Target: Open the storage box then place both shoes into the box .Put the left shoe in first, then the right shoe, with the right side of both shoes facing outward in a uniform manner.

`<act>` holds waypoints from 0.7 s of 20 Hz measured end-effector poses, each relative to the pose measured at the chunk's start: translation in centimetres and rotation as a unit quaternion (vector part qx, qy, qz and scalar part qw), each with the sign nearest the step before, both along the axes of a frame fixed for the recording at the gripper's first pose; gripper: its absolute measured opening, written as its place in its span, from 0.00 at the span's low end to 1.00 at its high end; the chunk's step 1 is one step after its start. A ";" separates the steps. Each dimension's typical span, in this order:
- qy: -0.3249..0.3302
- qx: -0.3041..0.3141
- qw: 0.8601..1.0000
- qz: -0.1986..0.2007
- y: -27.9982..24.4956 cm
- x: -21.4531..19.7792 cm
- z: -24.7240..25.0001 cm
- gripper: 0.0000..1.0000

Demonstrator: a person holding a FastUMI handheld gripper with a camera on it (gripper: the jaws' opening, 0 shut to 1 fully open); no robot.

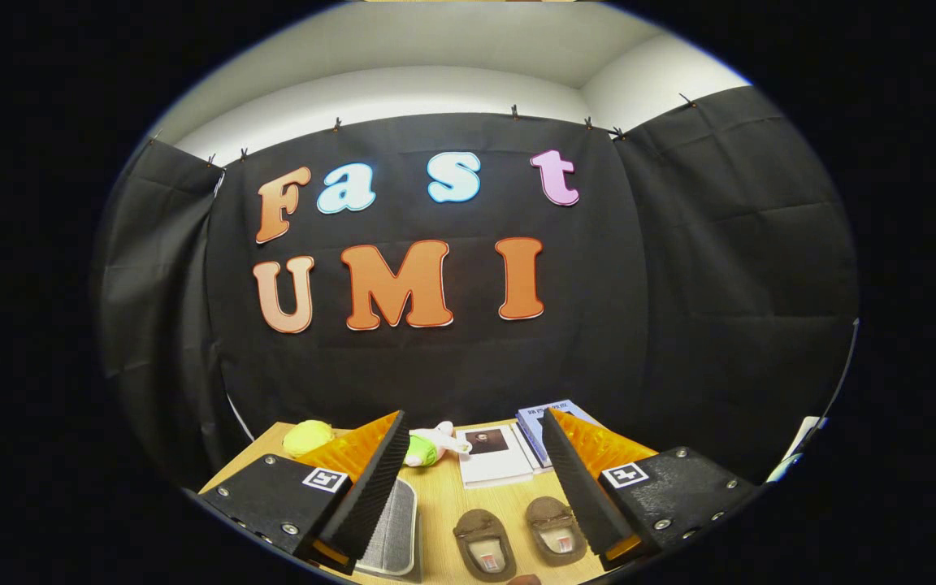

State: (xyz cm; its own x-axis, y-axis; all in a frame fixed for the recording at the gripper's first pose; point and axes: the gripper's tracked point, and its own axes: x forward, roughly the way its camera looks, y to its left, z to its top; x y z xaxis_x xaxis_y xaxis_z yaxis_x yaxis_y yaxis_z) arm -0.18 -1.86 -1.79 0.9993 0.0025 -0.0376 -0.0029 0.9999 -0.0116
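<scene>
Two brown shoes are sitting side by side on the wooden table (444, 496) below your claw (474, 479), both falling in the gap between its spread fingers: the left-hand shoe (484, 544) is lying nearer the middle of the gap, and the right-hand shoe (553, 528) is lying just beside the inner edge of your right finger (578, 487), their openings facing up. The storage box (391, 536), a pale ribbed thing, is resting low beside your left finger (370, 487), partly hidden behind it; whether its lid is on or off you cannot tell from here. Your claw is hanging released, its fingers wide apart and touching nothing, well above the tabletop. Beyond the fingertips, a small white and green plush toy (434, 445) is lying just past the left finger, with a yellow-green round thing (308, 437) farther off to that side. A white booklet (494, 455) and a blue book (545, 422) are lying past the shoes, near the tip of your right finger, in front of the black cloth wall (679, 284).
</scene>
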 end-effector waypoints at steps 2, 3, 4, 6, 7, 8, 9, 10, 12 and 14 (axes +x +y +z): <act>0.004 -0.005 1.000 -0.001 -0.5 0.2 -0.3 0.98; 0.007 -0.008 1.000 -0.002 -0.8 0.3 -0.4 0.98; 0.009 -0.011 1.000 -0.003 -1.1 0.4 -0.6 0.98; 0.013 -0.012 1.000 0.002 -1.3 0.8 -0.6 0.98; 0.014 -0.010 1.000 0.007 -1.4 1.1 -0.6 0.98; 0.013 -0.006 1.000 0.012 -1.6 1.3 -0.5 0.98; 0.011 0.001 1.000 0.016 -1.8 1.5 -0.5 0.98; 0.012 0.010 1.000 0.022 -1.9 1.8 -0.6 0.98; 0.020 0.024 0.999 0.045 -1.8 2.2 -1.6 0.98; 0.040 0.041 0.996 0.066 -1.7 2.6 -3.0 0.98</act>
